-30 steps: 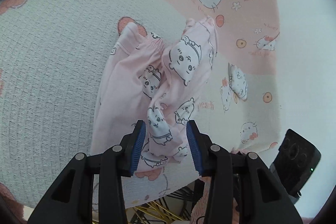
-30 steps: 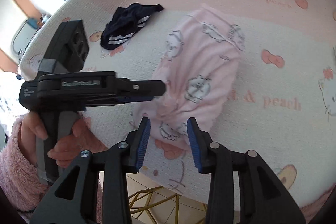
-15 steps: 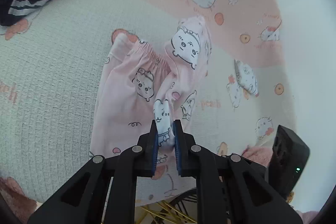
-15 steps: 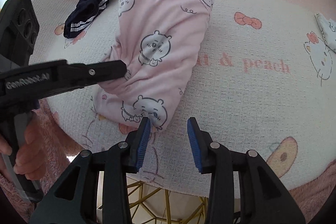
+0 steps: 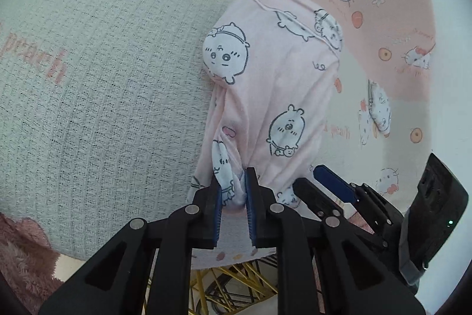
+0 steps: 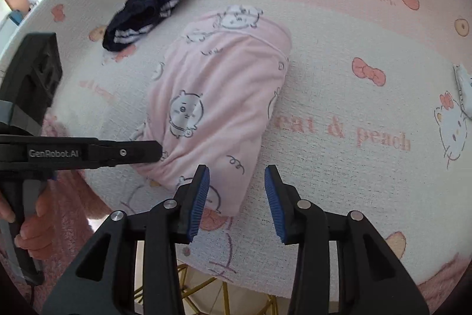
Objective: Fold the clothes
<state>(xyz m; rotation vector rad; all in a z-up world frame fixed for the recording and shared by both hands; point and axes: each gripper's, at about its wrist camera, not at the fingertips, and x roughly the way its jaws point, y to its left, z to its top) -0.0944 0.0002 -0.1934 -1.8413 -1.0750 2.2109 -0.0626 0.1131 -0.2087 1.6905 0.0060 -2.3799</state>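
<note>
Your left gripper (image 5: 233, 191) is pinching the bunched near edge of the pink trousers (image 5: 274, 96), its blue pads pressed onto a fold of the cloth; the trousers are lying folded over on the table (image 5: 103, 78), which is wearing a cream and pink cat-print cover, near its front edge. Your right gripper (image 6: 237, 198) is hanging just above the trousers' near right corner with its fingers spread and nothing between them; in its view your left gripper (image 6: 141, 152) is reaching in from the left, its tip touching the gathered waistband. A dark striped garment (image 6: 144, 14) is lying well apart, farther back on the left; your hand (image 6: 26, 226) is wrapping the left handle beside a fluffy pink sleeve.
</note>
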